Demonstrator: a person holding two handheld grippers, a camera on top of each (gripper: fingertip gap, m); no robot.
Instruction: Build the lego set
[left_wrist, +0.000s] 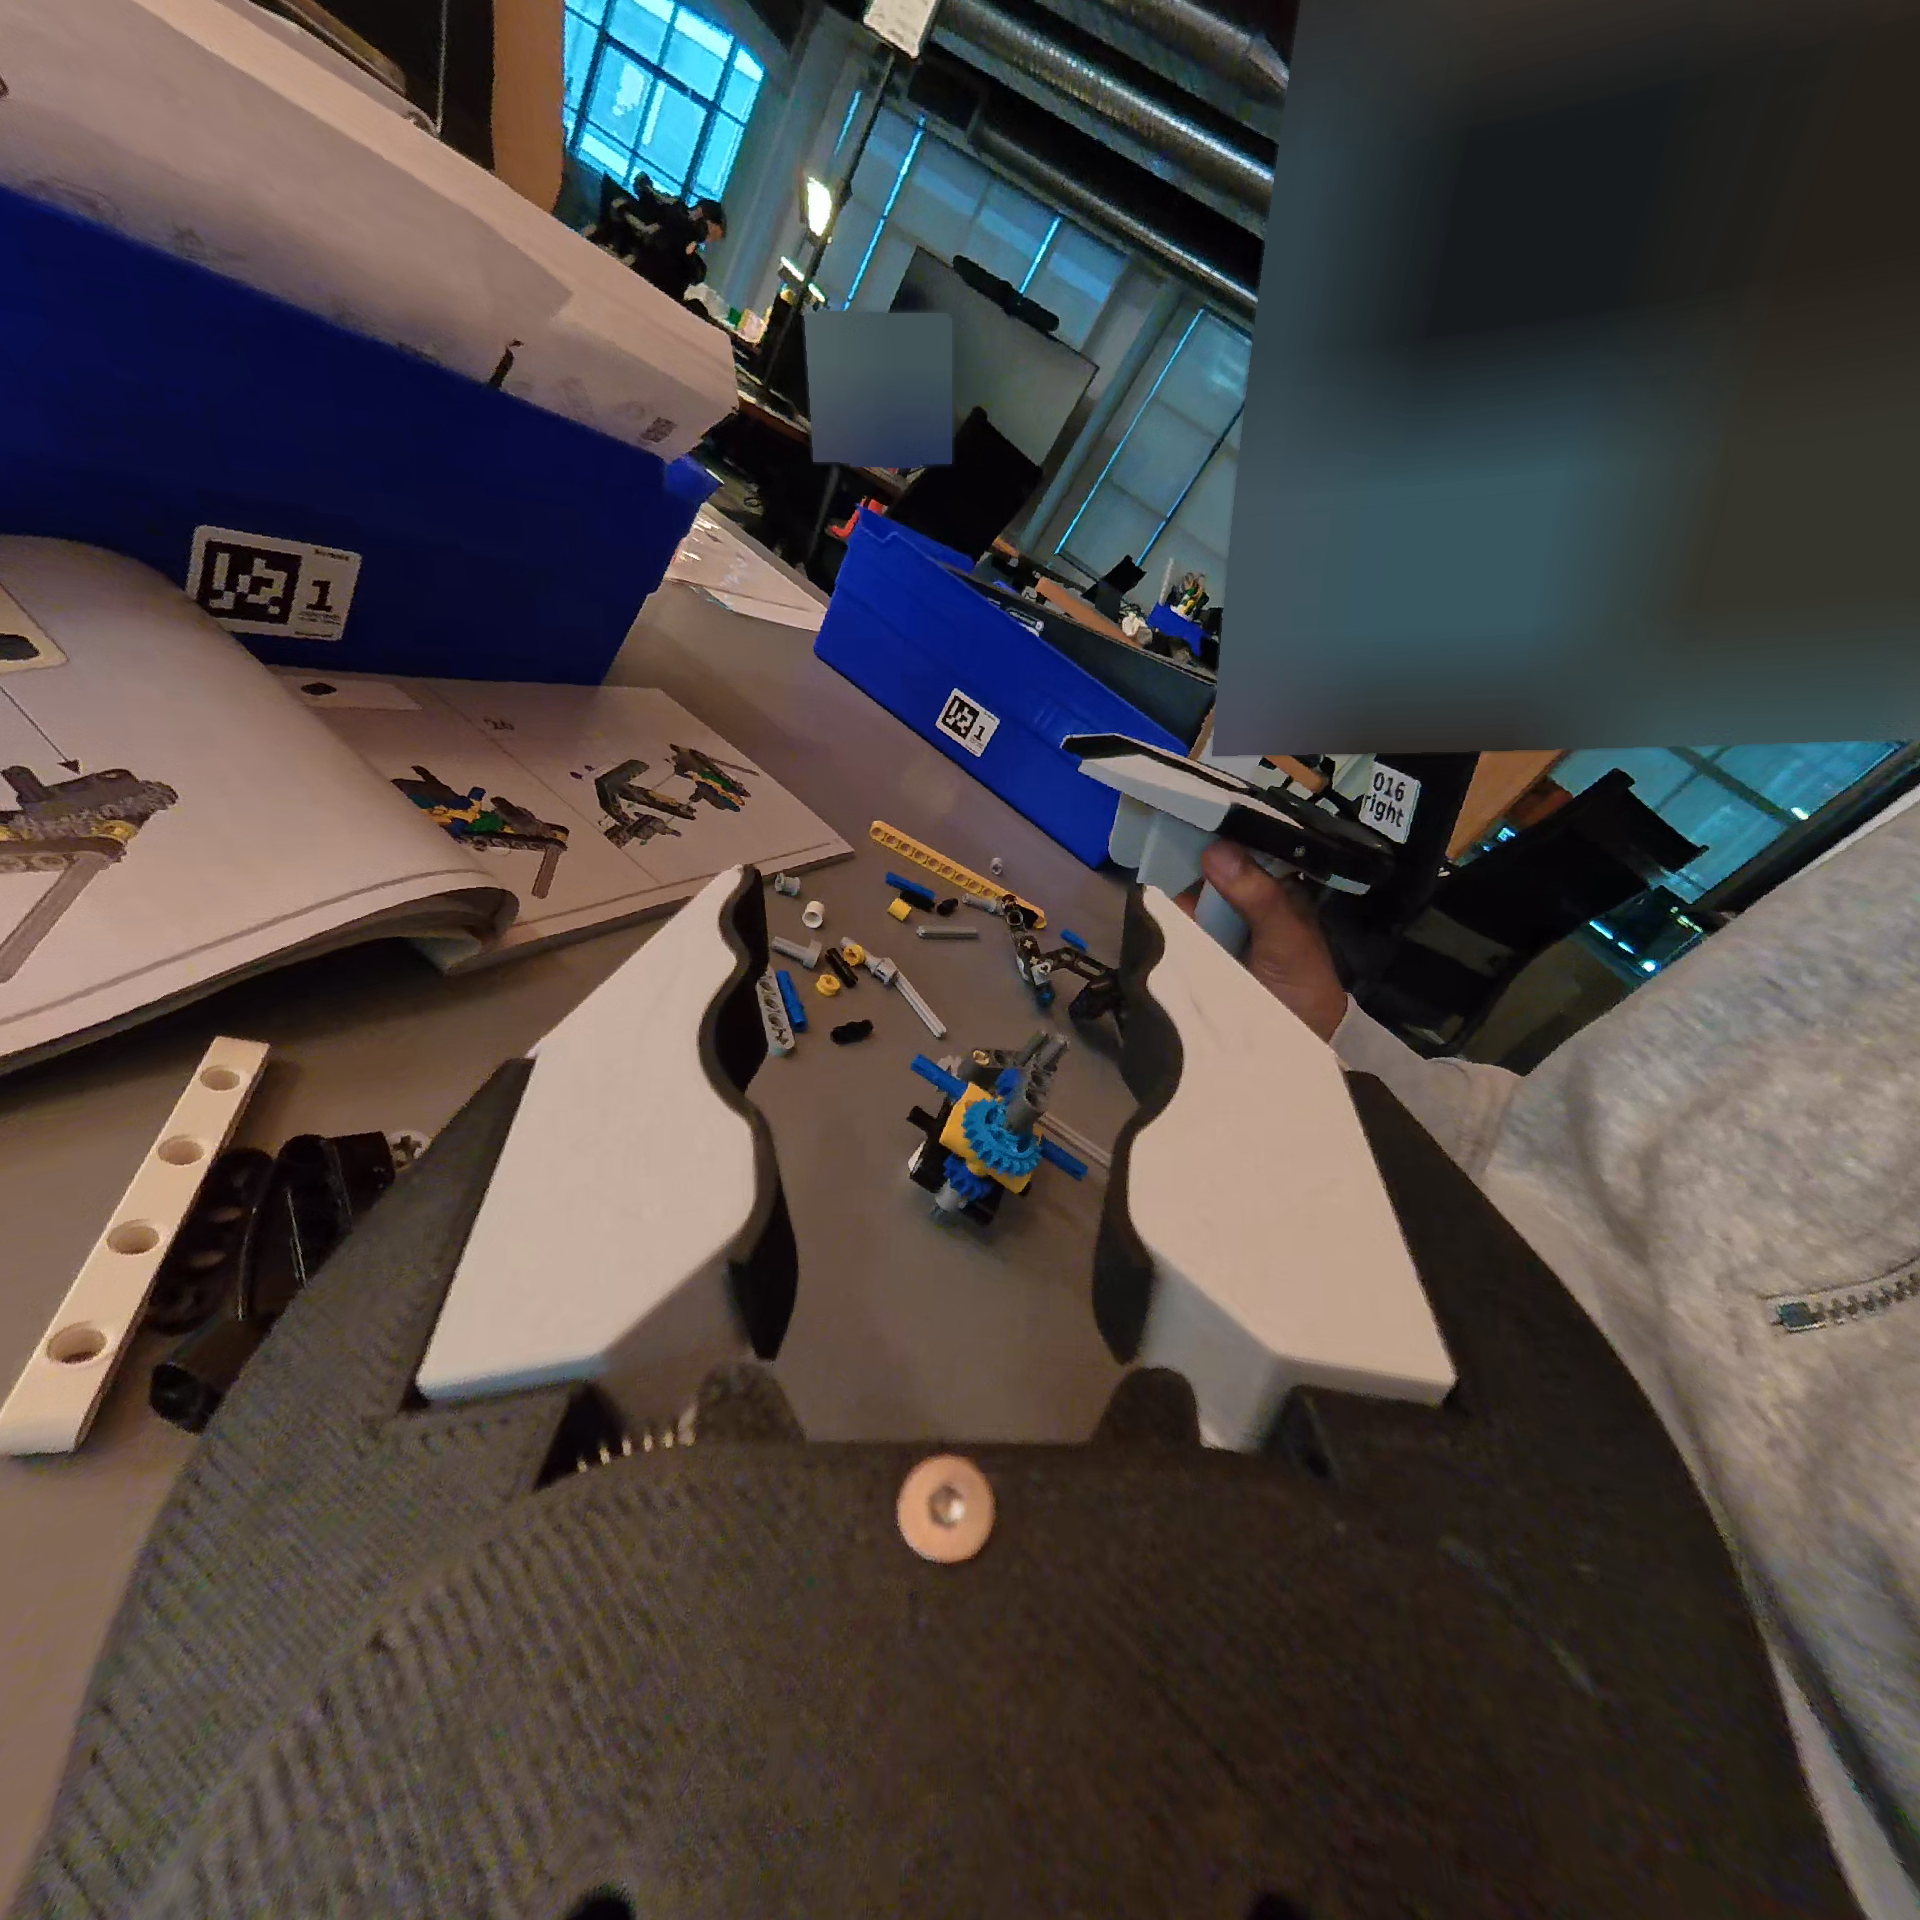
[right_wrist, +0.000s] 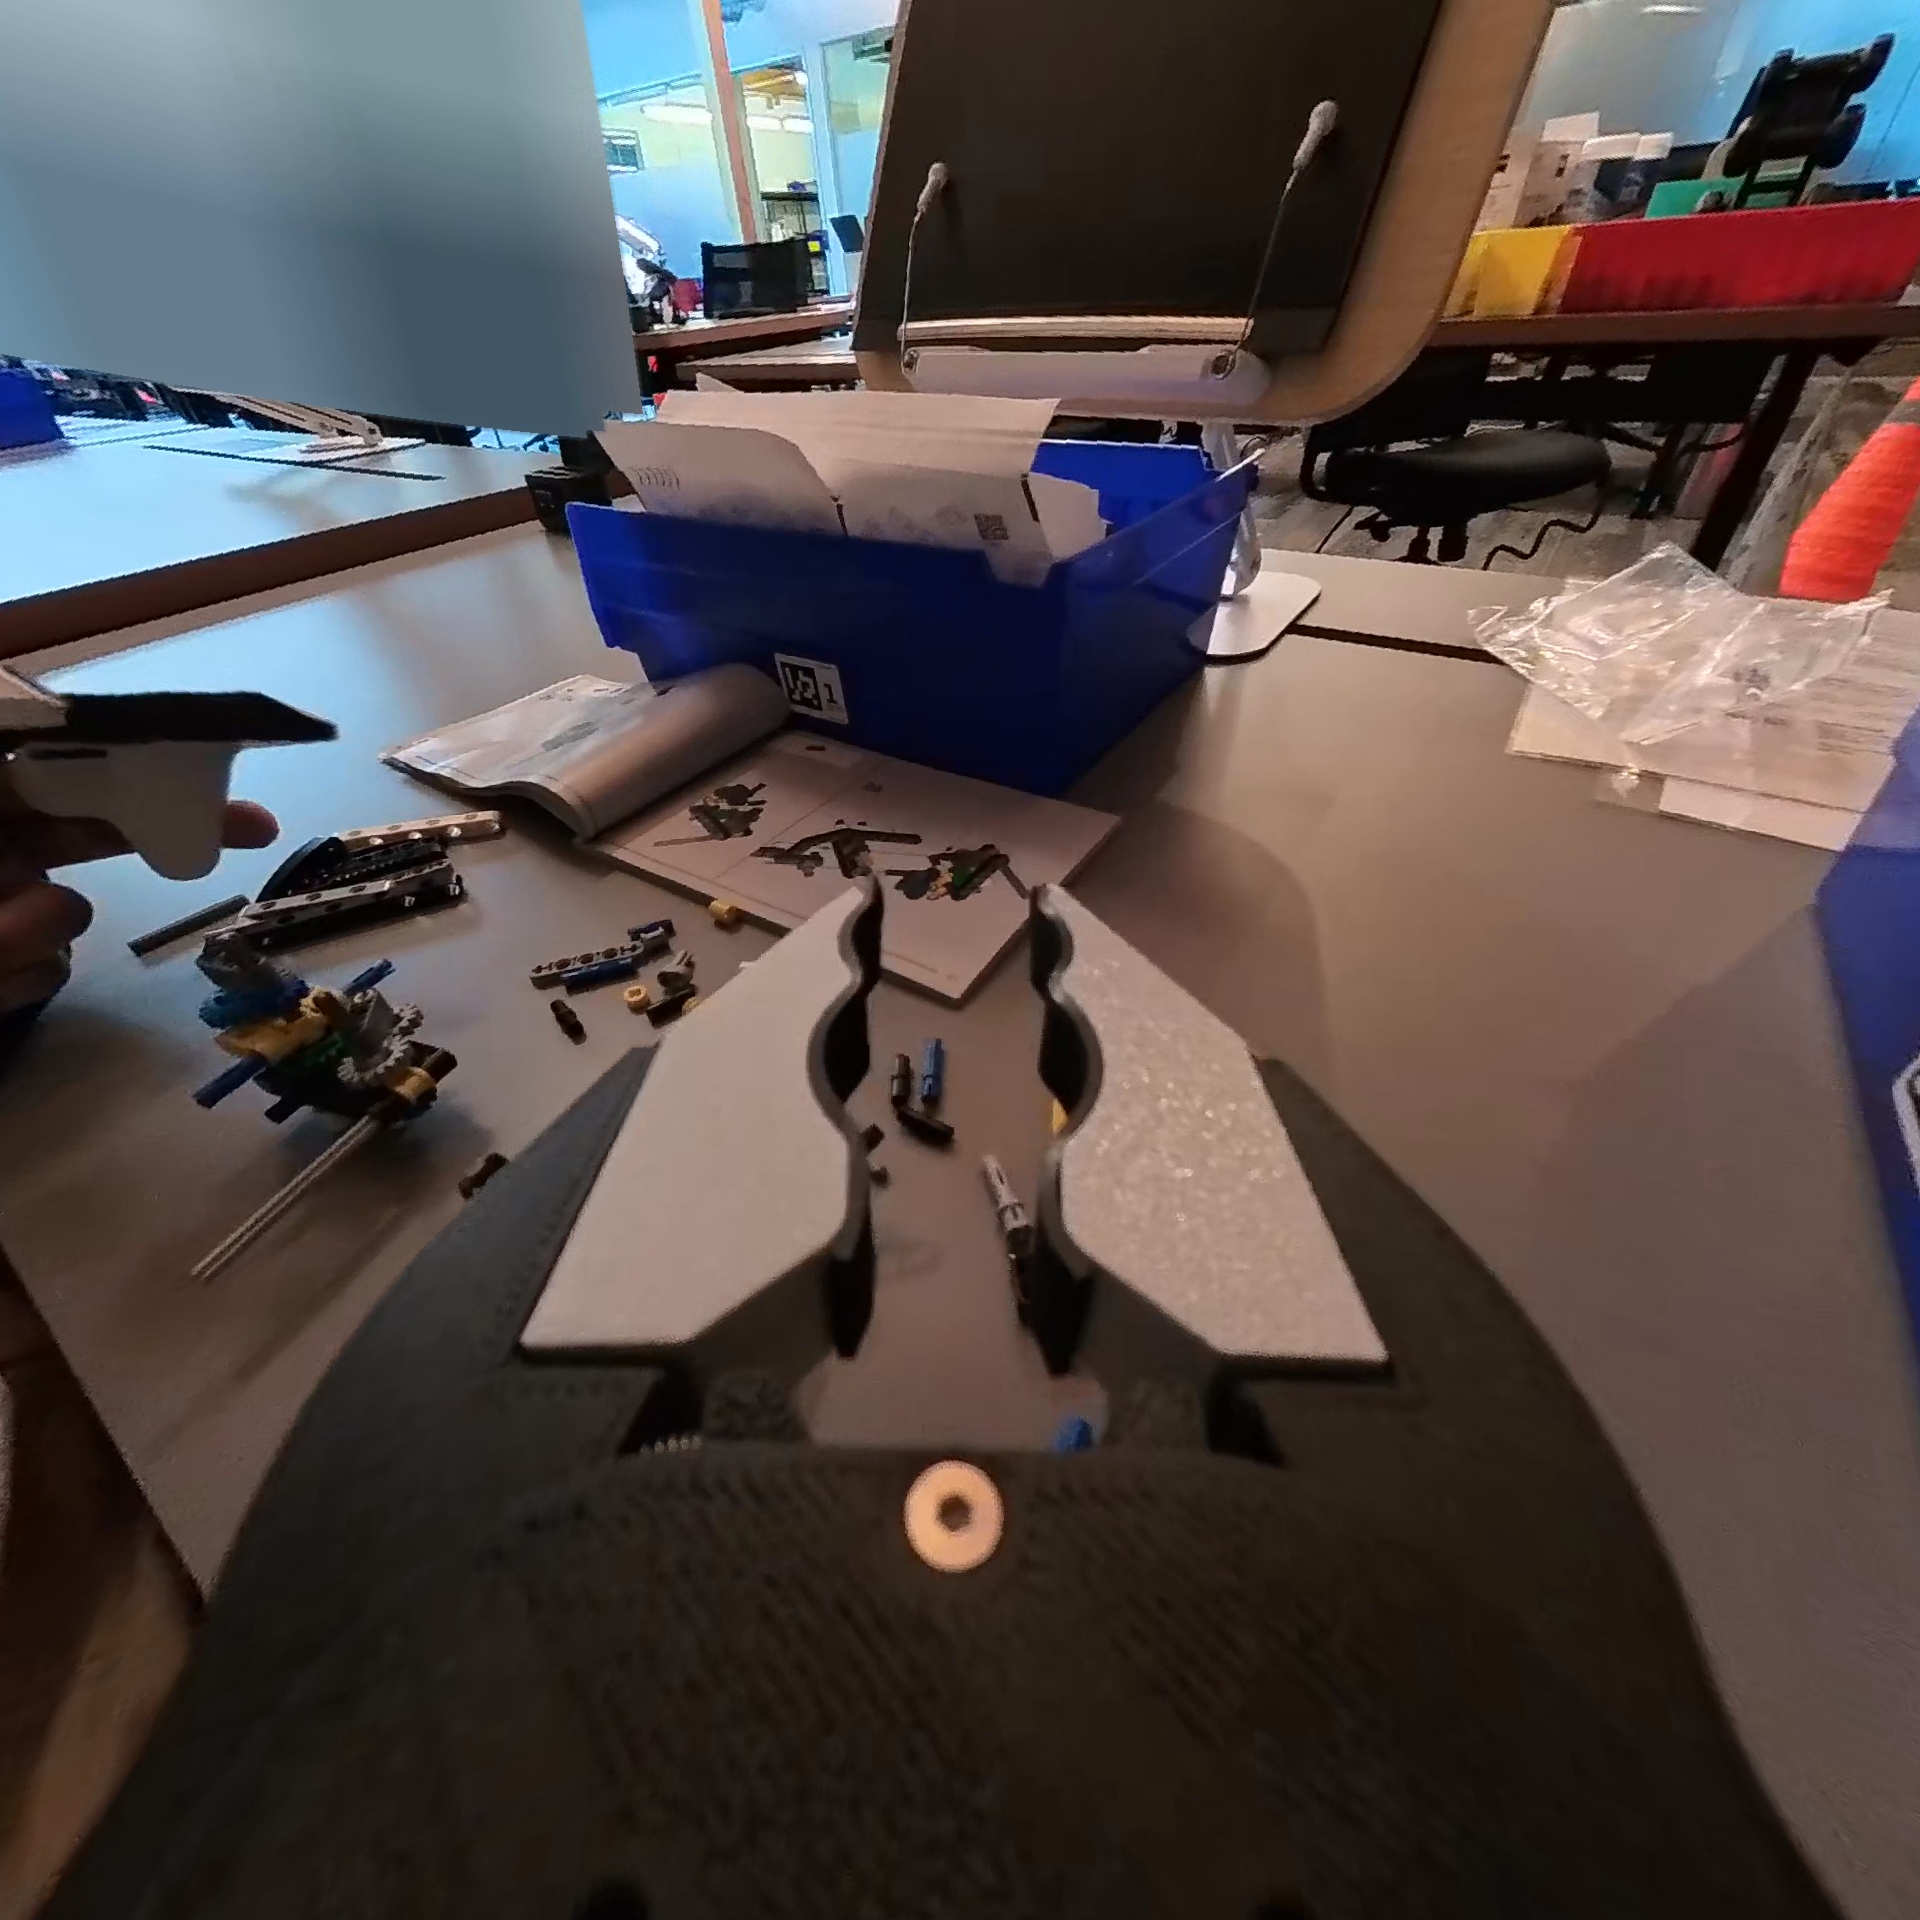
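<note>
Your left hand-held gripper (left_wrist: 940, 935) hangs wide open and empty over the surface (left_wrist: 727, 665), the half-built lego model (left_wrist: 987, 1132) lying between its fingers, its thin grey axle pointing right. Your right hand-held gripper (right_wrist: 954, 914) is open, empty, above loose pins (right_wrist: 925, 1081). The instruction booklet (right_wrist: 831, 831) and blue bin (right_wrist: 935, 623) close off the far side.
</note>
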